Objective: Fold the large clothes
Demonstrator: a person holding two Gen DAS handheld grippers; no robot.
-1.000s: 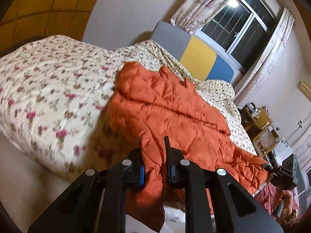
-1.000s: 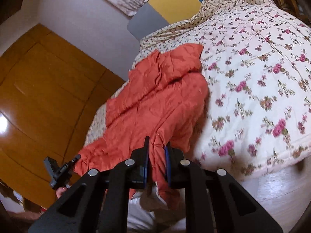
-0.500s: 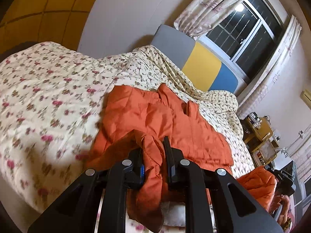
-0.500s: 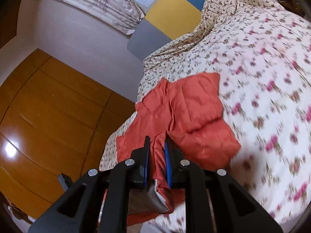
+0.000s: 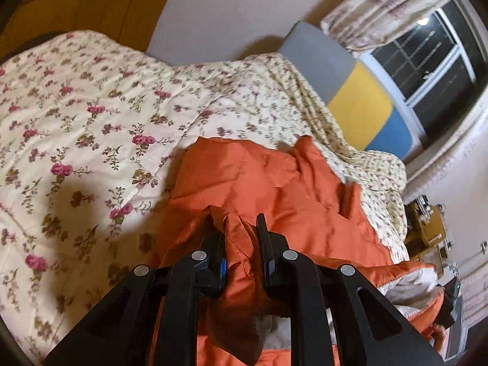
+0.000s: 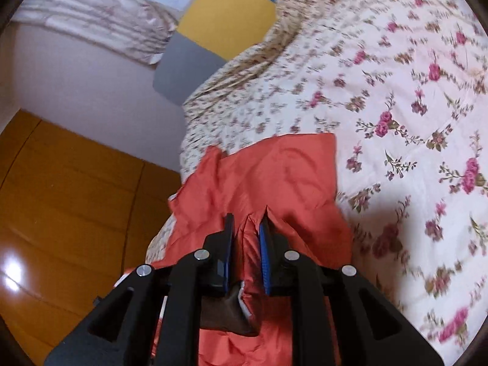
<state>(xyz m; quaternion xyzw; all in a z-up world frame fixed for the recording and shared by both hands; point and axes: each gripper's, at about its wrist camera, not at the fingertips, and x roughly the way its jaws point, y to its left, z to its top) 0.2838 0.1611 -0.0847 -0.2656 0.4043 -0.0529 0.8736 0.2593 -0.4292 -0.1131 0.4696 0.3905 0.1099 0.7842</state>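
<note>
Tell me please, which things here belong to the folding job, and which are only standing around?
Belong to the job:
- orange jacket
- left gripper, shut on its hem
- right gripper, hem between its jaws, which have just been opening
- floral quilt, the folding surface

Only standing around:
- headboard
- window
- curtain
- wooden wardrobe

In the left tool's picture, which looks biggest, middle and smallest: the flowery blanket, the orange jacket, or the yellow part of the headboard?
1. Flowery blanket, biggest.
2. Orange jacket, though it lies nearer the camera, which makes it look bigger.
3. Yellow headboard panel, smallest, and farthest away.
</note>
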